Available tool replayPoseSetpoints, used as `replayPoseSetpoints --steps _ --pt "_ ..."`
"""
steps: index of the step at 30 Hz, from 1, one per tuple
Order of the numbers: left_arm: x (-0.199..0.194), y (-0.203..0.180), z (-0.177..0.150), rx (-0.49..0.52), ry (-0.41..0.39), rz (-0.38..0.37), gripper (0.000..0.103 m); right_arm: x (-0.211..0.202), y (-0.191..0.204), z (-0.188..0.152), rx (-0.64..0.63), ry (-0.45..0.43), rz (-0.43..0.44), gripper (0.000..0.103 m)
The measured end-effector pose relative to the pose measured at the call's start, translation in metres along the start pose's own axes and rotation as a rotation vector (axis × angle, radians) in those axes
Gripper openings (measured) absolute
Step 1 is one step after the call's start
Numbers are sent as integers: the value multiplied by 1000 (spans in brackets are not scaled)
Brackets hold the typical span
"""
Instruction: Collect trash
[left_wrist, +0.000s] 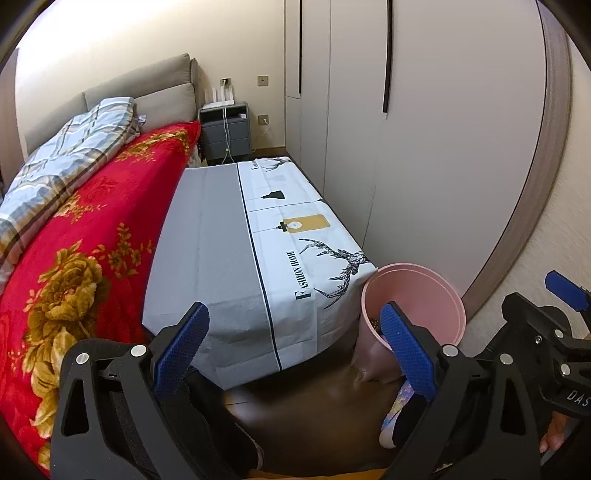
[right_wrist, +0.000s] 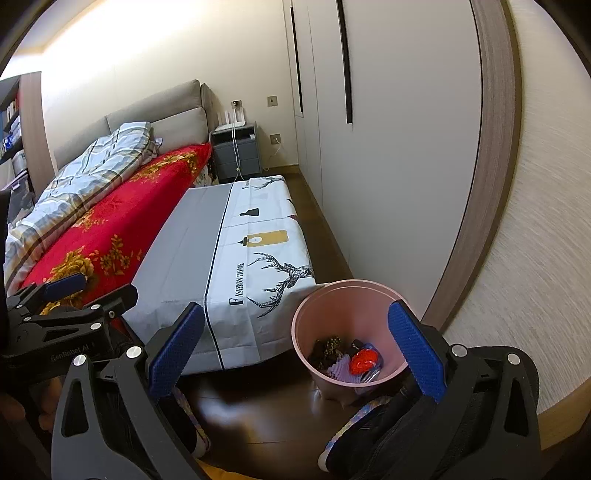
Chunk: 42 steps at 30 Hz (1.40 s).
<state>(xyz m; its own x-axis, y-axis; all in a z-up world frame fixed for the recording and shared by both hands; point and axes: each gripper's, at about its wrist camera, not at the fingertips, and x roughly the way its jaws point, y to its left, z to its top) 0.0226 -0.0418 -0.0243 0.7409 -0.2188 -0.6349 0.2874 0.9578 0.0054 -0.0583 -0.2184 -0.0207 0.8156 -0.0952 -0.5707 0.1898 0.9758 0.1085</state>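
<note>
Bed with red floral blanket (left_wrist: 85, 236) ran along the left. Low bench under a grey-and-white deer-print cloth (right_wrist: 207, 251) sat beside it. Round pink plastic bin (right_wrist: 347, 321) stood on the dark wood floor (right_wrist: 258, 406) at the bench's near corner, holding trash: red wrapper (right_wrist: 364, 362), purple and dark bits. Left hand-held gripper (left_wrist: 295, 350): jaws apart, empty. Right hand-held gripper (right_wrist: 295, 350): same, above the bin.

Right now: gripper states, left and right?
Left gripper: open, holding nothing.
Right gripper: open, holding nothing, beside the pink bin.
</note>
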Motion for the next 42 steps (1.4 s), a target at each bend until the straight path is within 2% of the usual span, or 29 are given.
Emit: replayPoseSetpoints --steps 42 --pt "-5 -6 1 28 -23 21 91 -3 1 0 9 7 6 98"
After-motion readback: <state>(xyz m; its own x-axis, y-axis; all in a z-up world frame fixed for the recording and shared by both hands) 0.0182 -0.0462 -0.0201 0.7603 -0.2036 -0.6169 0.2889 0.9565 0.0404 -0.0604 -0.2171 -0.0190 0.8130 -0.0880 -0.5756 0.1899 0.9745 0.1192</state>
